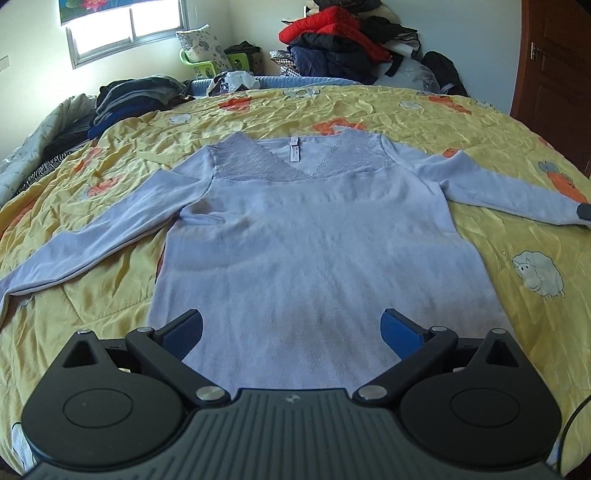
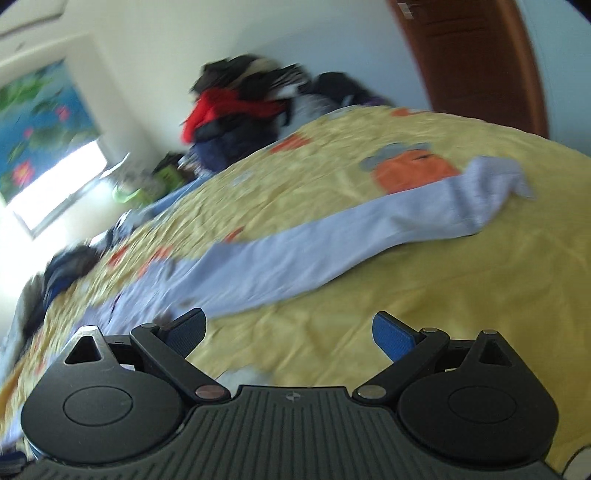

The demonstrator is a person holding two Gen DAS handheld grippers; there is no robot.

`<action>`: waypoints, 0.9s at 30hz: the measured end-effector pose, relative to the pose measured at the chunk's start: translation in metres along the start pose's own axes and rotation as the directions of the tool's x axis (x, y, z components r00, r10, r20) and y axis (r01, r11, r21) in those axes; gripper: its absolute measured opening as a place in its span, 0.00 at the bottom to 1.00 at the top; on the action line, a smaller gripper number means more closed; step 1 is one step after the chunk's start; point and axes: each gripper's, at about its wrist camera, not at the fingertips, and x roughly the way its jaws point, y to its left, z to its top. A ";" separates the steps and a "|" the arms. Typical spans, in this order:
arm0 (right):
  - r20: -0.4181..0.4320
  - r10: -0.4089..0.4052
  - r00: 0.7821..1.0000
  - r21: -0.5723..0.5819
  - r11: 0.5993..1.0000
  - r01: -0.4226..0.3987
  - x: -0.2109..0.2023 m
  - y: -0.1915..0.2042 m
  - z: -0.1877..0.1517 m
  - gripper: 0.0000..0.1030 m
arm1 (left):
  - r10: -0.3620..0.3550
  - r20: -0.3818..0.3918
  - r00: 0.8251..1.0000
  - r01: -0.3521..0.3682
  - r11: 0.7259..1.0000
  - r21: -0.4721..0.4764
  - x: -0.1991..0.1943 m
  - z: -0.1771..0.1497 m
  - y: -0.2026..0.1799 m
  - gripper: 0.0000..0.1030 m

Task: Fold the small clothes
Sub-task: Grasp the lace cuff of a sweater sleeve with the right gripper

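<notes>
1. Closest to us, the left gripper (image 1: 291,328) hangs over the bottom hem of the lavender top (image 1: 306,254), jaws spread wide with nothing between them. The blue pads (image 1: 400,332) sit to either side of the hem area, and we can't tell if they actually touch the fabric.
2. The right gripper (image 2: 290,332) is wide open too, gripping nothing, over bare quilt just beside the top's right sleeve (image 2: 332,243). That view is pretty motion-blurred, so fine detail is a wash.
3. The top lies flat, front up, in the middle of the yellow quilt (image 1: 406,118), both sleeves stretched outward, lace V-neck (image 1: 280,162) pointing away from us with a white label at the collar.
4. At the top's right cuff, a small dark object (image 1: 584,211) pokes in at the frame edge; can't say what it is.
5. Beyond the top's left sleeve there's a stack of dark folded clothes (image 1: 136,96).
6. Past the collar, off the quilt's far edge, a heap of jackets with a red one (image 1: 332,27) on top, plus a green basket (image 1: 207,64), a window (image 1: 125,26) and a brown door (image 1: 554,55).
</notes>
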 end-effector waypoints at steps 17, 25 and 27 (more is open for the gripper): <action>0.155 -0.067 0.986 0.313 0.950 0.015 0.067 -0.072 0.044 0.72 | 0.068 0.003 0.998 -0.068 0.997 0.024 0.010 0.004 -0.004 1.00; 0.207 -0.139 0.968 0.446 0.895 0.033 0.089 -0.088 0.059 0.47 | 0.114 0.011 0.993 -0.115 0.992 0.043 0.022 0.011 -0.003 1.00; 0.195 -0.154 0.969 0.458 0.888 0.049 0.094 -0.088 0.059 0.29 | 0.117 0.009 0.993 -0.118 0.992 0.055 0.026 0.011 -0.003 1.00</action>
